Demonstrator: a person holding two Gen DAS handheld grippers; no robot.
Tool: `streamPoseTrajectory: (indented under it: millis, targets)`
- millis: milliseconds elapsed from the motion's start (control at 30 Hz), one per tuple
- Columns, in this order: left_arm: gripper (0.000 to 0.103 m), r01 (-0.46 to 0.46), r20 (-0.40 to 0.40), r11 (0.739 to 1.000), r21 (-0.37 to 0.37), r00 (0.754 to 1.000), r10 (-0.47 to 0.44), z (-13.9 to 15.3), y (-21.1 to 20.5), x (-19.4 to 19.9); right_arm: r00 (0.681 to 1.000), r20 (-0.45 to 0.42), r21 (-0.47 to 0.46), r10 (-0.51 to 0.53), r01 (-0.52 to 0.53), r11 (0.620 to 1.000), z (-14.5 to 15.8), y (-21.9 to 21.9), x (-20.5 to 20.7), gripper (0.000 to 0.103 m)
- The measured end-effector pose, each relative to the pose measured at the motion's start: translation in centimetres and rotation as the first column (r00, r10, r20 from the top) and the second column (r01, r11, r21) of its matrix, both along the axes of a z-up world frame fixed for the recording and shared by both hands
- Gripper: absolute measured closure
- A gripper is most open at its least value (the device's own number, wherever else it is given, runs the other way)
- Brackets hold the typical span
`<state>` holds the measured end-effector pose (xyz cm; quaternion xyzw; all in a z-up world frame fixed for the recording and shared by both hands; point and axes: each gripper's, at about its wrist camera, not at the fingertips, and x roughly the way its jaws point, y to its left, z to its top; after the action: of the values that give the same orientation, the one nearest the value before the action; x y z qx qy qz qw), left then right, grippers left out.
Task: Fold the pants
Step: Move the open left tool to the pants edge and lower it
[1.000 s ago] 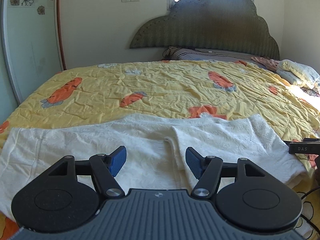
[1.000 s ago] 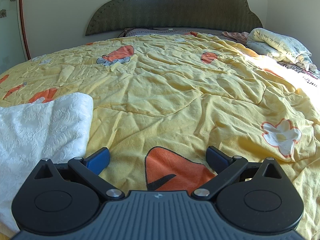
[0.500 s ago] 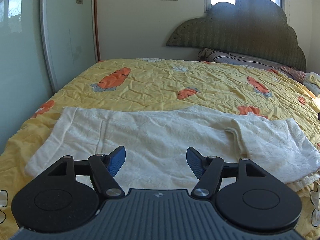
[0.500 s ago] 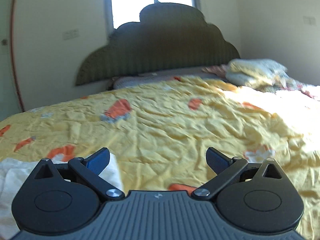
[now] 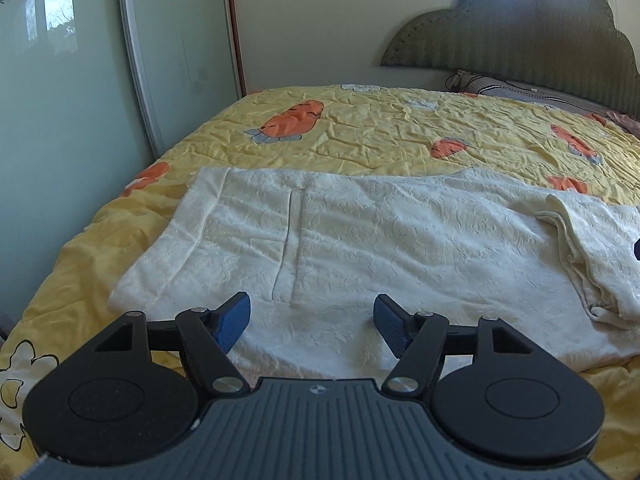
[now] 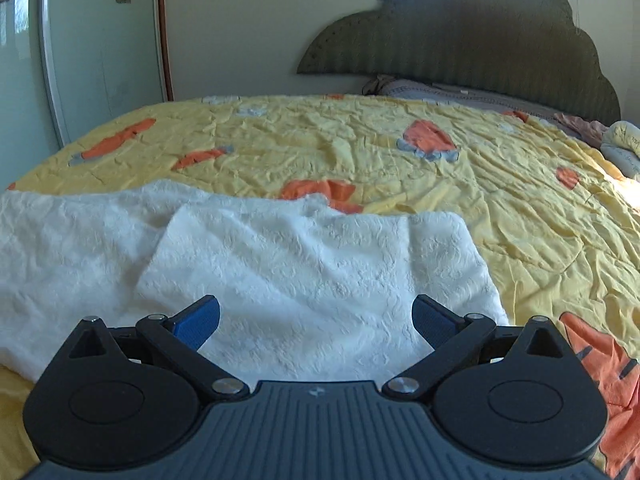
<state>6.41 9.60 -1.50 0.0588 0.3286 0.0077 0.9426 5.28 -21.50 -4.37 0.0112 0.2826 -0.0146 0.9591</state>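
Left wrist view: white pants [image 5: 380, 240] lie flat across the near edge of the yellow carrot quilt [image 5: 400, 132], waistband end w/ its vertical seam toward the glass wardrobe door [image 5: 80, 80], a leg end turned back at far right. Left gripper [image 5: 312, 318] hangs above the fabric, jaws apart, nothing between the pads.

Right wrist view: shows the other end, the turned-back leg panel of the pants [image 6: 312, 272] lying on top, plus pillows [image 6: 624, 148] by the headboard [image 6: 460, 32]. Right gripper [image 6: 316, 320] spread wide over the fabric, gripping nothing.
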Motion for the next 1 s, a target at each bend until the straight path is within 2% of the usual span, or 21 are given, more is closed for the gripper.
streamPoseTrajectory:
  millis: [100, 200, 233, 300, 400, 467, 533, 633, 733, 867, 933, 1000]
  targets:
    - [0.028, 0.006, -0.011, 1.0, 0.016, 1.0, -0.006, -0.6, -0.4, 0.4, 0.998, -0.007, -0.07, 0.06, -0.06, 0.996, 0.1, 1.6, 1.1, 0.0]
    - [0.028, 0.0, -0.003, 1.0, 0.024, 1.0, 0.0, -0.6, -0.7, 0.4, 0.992, -0.119, -0.044, 0.048, -0.054, 0.998, -1.6, 1.7, 2.4, 0.0]
    - [0.028, 0.004, 0.006, 1.0, 0.024, 1.0, -0.004, -0.4, -0.8, 0.3, 0.992, -0.12, -0.03, 0.042, -0.046, 0.999, -1.6, 1.7, 2.3, 0.0]
    - [0.028, 0.022, 0.033, 1.0, 0.008, 0.999, -0.023, 0.0, -0.7, 0.1, 0.997, -0.041, -0.031, 0.071, -0.072, 0.997, -0.6, 2.4, 1.3, 0.0]
    - [0.028, 0.026, 0.057, 0.999, -0.022, 0.998, -0.024, 0.6, -0.5, -0.1, 0.987, 0.105, -0.166, 0.118, -0.099, 0.981, 1.9, 4.8, 0.1, 0.0]
    - [0.028, 0.014, 0.06, 0.999, -0.034, 0.998, -0.012, 0.9, -0.3, -0.2, 0.977, 0.145, -0.231, 0.153, -0.117, 0.966, 2.9, 6.5, -0.3, 0.0]
    - [0.028, 0.009, 0.062, 0.999, -0.042, 0.998, -0.007, 1.0, -0.1, -0.3, 0.971, 0.11, -0.141, 0.21, -0.194, 0.971, 3.8, 7.2, 0.1, 0.0]
    - [0.028, 0.005, 0.07, 0.998, -0.059, 0.998, -0.001, 1.4, 0.4, -0.5, 0.952, 0.051, 0.093, 0.301, -0.305, 0.948, 4.0, 7.8, 1.0, 0.0]
    - [0.028, -0.005, 0.06, 0.996, -0.092, 0.998, 0.01, 1.8, 1.3, -0.5, 0.941, 0.033, 0.189, 0.337, -0.337, 0.922, 3.9, 8.8, 1.2, 0.0]
    - [0.028, -0.041, 0.056, 0.992, -0.118, 0.997, 0.048, 2.0, 2.5, -0.7, 0.936, -0.034, 0.395, 0.351, -0.31, 0.865, 4.1, 8.8, 2.4, 0.0]
    - [0.028, -0.055, 0.062, 0.992, -0.118, 0.996, 0.063, 2.0, 2.7, -0.8, 0.942, -0.033, 0.397, 0.334, -0.294, 0.869, 5.0, 9.0, 2.8, 0.0]
    - [0.027, -0.067, 0.07, 0.992, -0.109, 0.995, 0.075, 2.1, 2.8, -0.9, 0.958, 0.034, 0.36, 0.285, -0.277, 0.891, 6.6, 9.3, 2.4, 0.0]
